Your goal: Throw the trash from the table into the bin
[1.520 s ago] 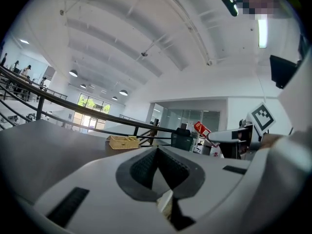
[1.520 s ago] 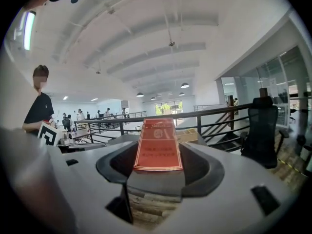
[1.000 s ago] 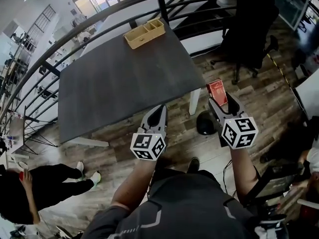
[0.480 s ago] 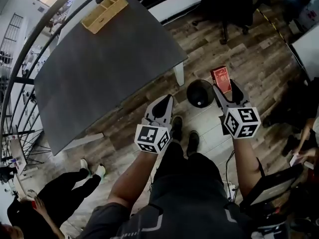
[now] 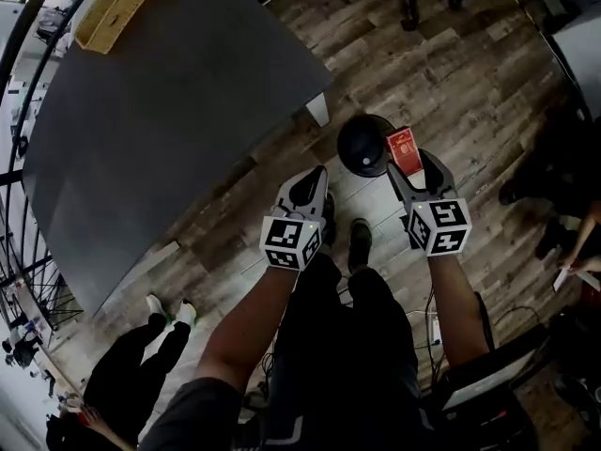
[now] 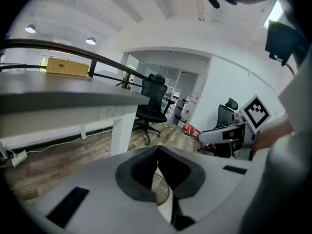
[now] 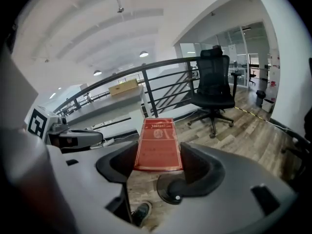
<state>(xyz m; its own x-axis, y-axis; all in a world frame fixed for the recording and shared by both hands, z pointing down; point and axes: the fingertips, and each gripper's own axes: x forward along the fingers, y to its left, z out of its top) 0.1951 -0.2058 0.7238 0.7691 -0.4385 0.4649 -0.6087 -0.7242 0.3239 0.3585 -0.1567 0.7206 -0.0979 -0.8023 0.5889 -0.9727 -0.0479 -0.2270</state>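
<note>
A flat red packet sticks out between the fingers of my right gripper, which is shut on it. In the head view the packet overlaps the right rim of the round black bin on the wooden floor. The right gripper view shows the packet clamped flat between the jaws of the gripper, with a dark round shape, likely the bin, on the floor beneath. My left gripper hangs shut and empty, left of the bin and away from the dark table. Its jaws meet in the left gripper view.
A wooden tray stands at the table's far corner. A white table leg is close to the bin. My feet are just behind it. A person in black is at lower left. An office chair and a railing stand further off.
The head view has tipped down and away from the table. My right gripper has carried the red packet closer to the bin, now at its right rim. The left gripper stays shut alongside.
</note>
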